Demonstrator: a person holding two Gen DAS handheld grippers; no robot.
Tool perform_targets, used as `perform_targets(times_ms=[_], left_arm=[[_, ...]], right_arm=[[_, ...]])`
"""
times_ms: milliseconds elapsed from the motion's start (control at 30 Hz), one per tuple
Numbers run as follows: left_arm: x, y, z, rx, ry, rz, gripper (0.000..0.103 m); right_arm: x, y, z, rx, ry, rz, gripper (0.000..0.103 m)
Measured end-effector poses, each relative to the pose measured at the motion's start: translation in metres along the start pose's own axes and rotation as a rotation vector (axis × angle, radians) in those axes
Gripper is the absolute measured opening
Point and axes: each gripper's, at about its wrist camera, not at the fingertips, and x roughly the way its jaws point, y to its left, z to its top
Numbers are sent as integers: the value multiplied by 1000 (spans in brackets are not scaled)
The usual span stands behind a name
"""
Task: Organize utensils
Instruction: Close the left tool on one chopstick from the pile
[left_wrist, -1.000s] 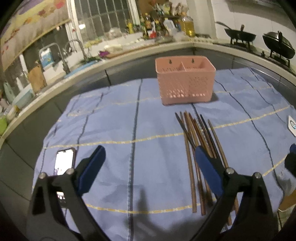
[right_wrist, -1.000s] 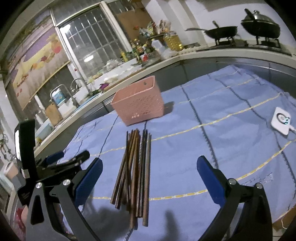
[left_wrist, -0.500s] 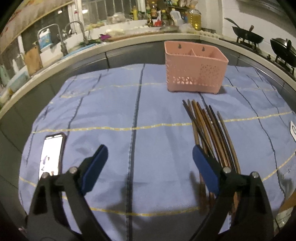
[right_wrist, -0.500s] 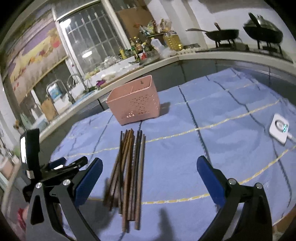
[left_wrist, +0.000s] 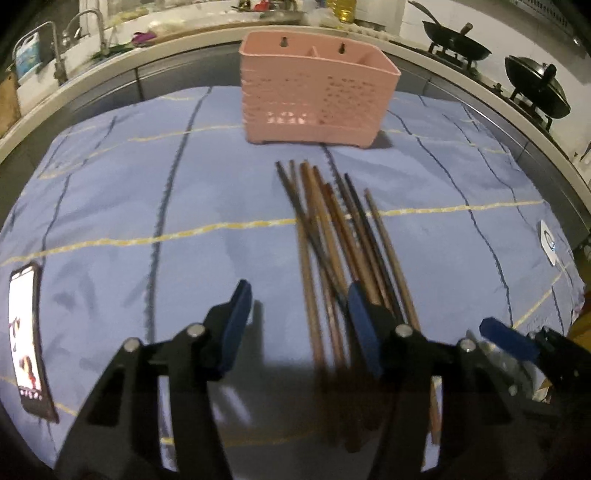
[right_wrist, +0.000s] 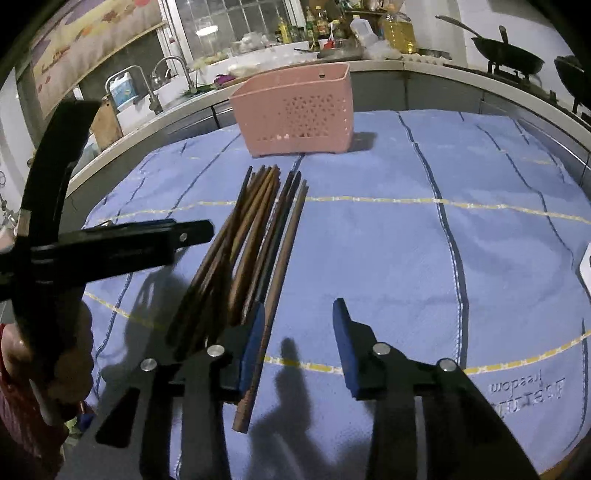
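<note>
1. The chopsticks (left_wrist: 332, 236) lie in a loose bundle on the cloth (left_wrist: 147, 206) over the table, just in front of the pink basket (left_wrist: 314, 92), their long axis running from the basket back toward the grippers.
2. The left gripper (left_wrist: 299, 314) hangs low with fingers (left_wrist: 236, 325) moderately apart and empty; its right finger sits over the bundle's near ends, so most sticks lie at or just outside that finger.
3. The right gripper (right_wrist: 299, 339) is also partly open and empty, its left finger over the near end of the outermost stick; the bundle lies to its left.
4. Both are about equally near; a grasp likely needs a small sideways shift to straddle a stick.
5. A phone (left_wrist: 27, 339) lies far left of the basket, a white device (left_wrist: 550, 240) far right; nothing blocks the way to the basket.
</note>
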Motion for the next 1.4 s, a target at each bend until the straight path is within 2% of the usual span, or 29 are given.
perform_targets(times_ms=[133,267,667,800,967,1200,1267,1333,1367,1400], left_arm=[[17,-6,1,9,39,16,45],[15,-3,-3,20,41,38,44],[6,29,-11,-38,47,-38,43],[9,33,-10,-40,52,-7,43],[4,42,-9,-58,43,-11,43],[11,42,-5,-42,40,45,43],[13,39,-3,-23,33,59,36],[15,37,-1,-3,27,70,20],[15,38,0,-1,30,51,13],[16,39,1,0,34,33,12]], right_arm=[[0,0,-2,-2,-1,-4,39],[5,-1,1,-10,6,-11,39],[27,8,5,-62,35,-10,39],[30,9,4,-79,33,-32,39],[29,3,5,-80,26,-59,39],[35,11,5,-109,38,-70,39],[36,10,6,-126,36,-84,39],[35,4,7,-117,33,-113,39],[34,-2,7,-101,33,-125,39],[33,-6,8,-89,35,-132,38]])
